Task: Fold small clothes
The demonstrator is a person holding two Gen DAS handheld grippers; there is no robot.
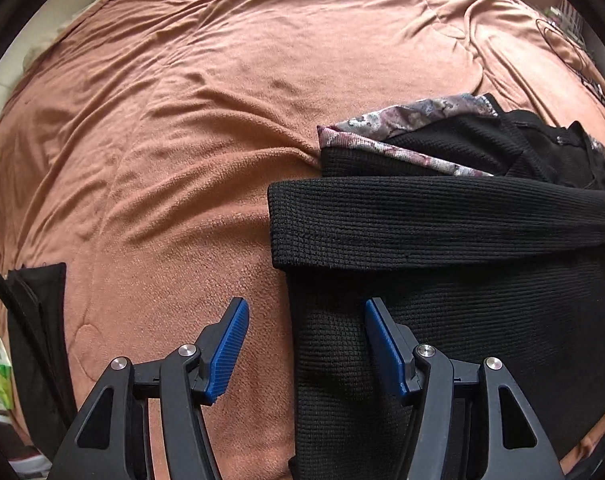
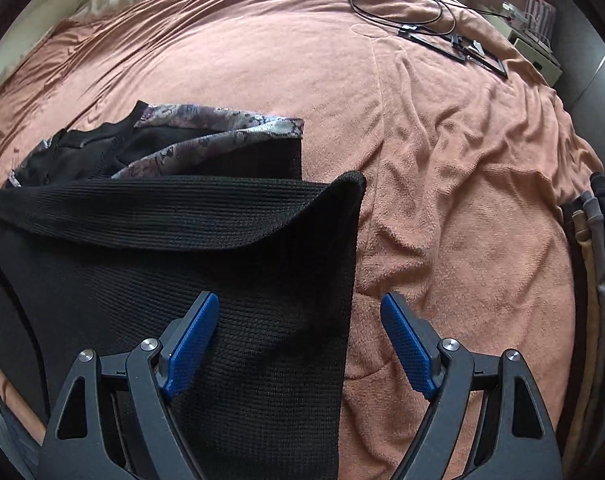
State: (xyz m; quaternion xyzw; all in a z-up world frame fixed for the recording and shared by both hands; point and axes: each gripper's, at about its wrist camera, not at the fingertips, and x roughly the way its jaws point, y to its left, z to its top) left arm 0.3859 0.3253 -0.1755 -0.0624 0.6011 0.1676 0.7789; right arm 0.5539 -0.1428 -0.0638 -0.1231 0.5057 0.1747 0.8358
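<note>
**Black knit garment half-folded on bed, both tongs apart over its side edges**

Black ribbed knit garment (image 1: 442, 320) lies flat on the terracotta fleece blanket (image 1: 174, 160) that covers the bed. A band of it, likely a sleeve (image 1: 422, 220), is laid straight across the body, so 1 fold looks done and the piece is squared up for the next. Floral patterned lining (image 1: 402, 120) shows at the far end near the collar, where the cloth is still bunched. Judgement: mid-fold, bottom section not yet turned up.

Placement makes sense: garment spread on a broad soft surface with bare blanket on both sides, so each tool can reach 1 side edge.

Left gripper (image 1: 306, 344): jaws apart, nothing between the pads. It straddles the garment's left edge, 1 blue pad over bare blanket, the other over black knit. Cannot tell if the tips touch the cloth.

Right gripper (image 2: 298, 340): jaws wide apart, holding nothing. Mirror setup on the right edge, 1 pad over the knit, 1 over blanket; contact cannot be told either. A sleeve corner sticks out past the edge just ahead of it.

Likely both are lined up to pinch the 2 edges together.

Off-task: black cable (image 2: 402, 4) and flat black frame pieces (image 2: 462, 50) at the far right of the bed, a stack of folded clothes (image 2: 594, 260) at the right margin, another dark item (image 1: 38, 320) at the left margin.
</note>
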